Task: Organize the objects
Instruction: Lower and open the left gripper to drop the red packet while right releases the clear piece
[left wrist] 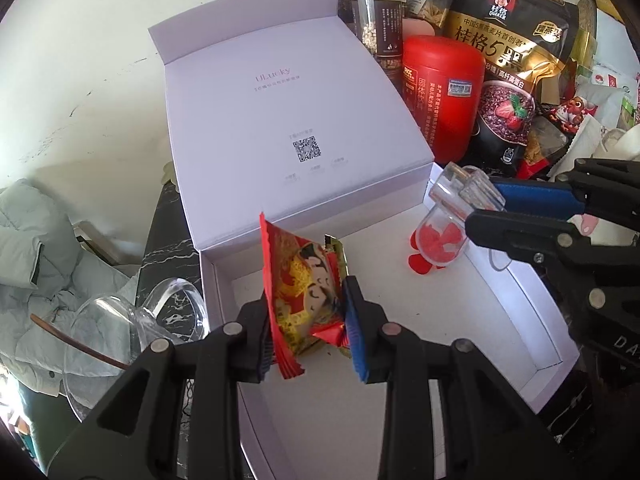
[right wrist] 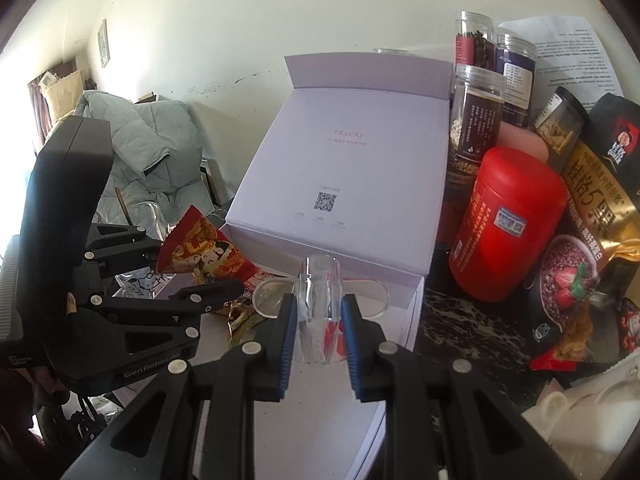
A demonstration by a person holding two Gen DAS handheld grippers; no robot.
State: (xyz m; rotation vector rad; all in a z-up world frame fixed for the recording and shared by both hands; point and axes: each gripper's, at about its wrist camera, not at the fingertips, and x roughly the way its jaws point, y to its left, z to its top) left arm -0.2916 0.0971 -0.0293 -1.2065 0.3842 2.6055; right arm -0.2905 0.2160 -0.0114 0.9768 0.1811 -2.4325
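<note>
My left gripper is shut on a red and yellow snack packet and holds it upright over the near left corner of an open white box. The box lid stands tilted back behind it. My right gripper is shut on a clear plastic container with red pieces in its rounded end, hanging over the box's right side. In the right wrist view the left gripper shows at the left with the packet.
Right of the box crowd a red canister, a black and gold oats bag and several jars. A glass bowl and a grey-green jacket sit at the left. White cups lie at the near right.
</note>
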